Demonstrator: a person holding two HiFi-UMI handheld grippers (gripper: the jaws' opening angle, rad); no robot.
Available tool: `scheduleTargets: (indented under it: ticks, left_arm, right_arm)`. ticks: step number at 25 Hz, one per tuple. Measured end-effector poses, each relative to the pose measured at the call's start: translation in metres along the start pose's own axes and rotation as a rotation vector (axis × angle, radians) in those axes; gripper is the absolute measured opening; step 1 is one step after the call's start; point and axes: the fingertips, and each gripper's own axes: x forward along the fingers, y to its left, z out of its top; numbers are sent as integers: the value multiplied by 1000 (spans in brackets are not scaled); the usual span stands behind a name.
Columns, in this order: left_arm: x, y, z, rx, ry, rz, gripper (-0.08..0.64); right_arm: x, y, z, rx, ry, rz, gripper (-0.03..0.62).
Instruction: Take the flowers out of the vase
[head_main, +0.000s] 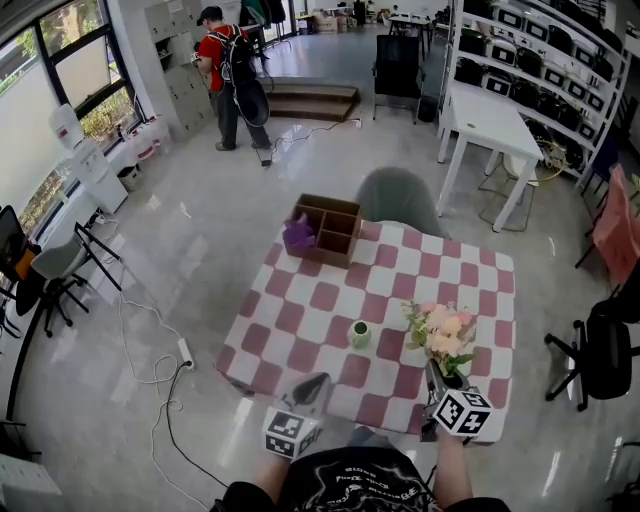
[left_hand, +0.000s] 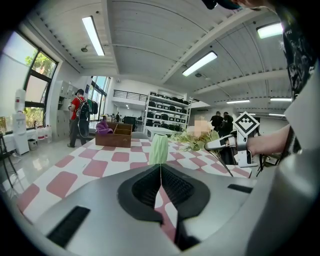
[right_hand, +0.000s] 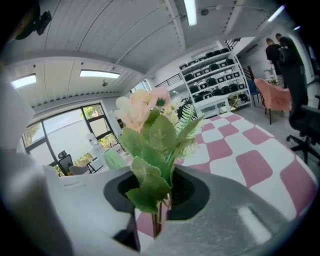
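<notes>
A small pale green vase (head_main: 359, 334) stands empty on the pink-and-white checked table (head_main: 300, 310). The bunch of pink and cream flowers (head_main: 443, 335) is out of it and to its right, above the cloth. My right gripper (head_main: 435, 376) is shut on the flower stems (right_hand: 159, 220), with leaves and blooms (right_hand: 150, 125) rising in front of its camera. My left gripper (head_main: 314, 384) rests by the table's front edge, shut and holding nothing. In the left gripper view the vase (left_hand: 159, 149) stands straight ahead of the left gripper (left_hand: 160, 168), and the flowers (left_hand: 192, 141) are at the right.
A brown wooden box (head_main: 327, 228) with a purple cloth in it sits at the table's far edge, and a grey chair (head_main: 400, 200) stands behind it. A black office chair (head_main: 605, 350) is to the right. Cables lie on the floor at the left. A person (head_main: 225, 75) stands far back.
</notes>
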Motion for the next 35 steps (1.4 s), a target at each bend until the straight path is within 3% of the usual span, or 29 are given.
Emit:
scheduleTargets:
  ticks: [14, 20, 24, 33, 35]
  left_arm:
    - [8, -3, 0, -1, 8, 2, 12]
    - [11, -3, -4, -7, 18, -1, 12]
    - [13, -5, -2, -11, 18, -5, 12]
    - [15, -7, -7, -12, 23, -18, 12]
    - [15, -7, -7, -12, 23, -20, 12]
  right_arm:
    - [13, -24, -33, -10, 118, -44, 98]
    - [15, -28, -43, -30, 164, -52, 131]
    - [15, -30, -46, -34, 188, -52, 167]
    - [8, -42, -49, -35, 198, -117, 353]
    - [6, -43, -50, -33, 195, -122, 365]
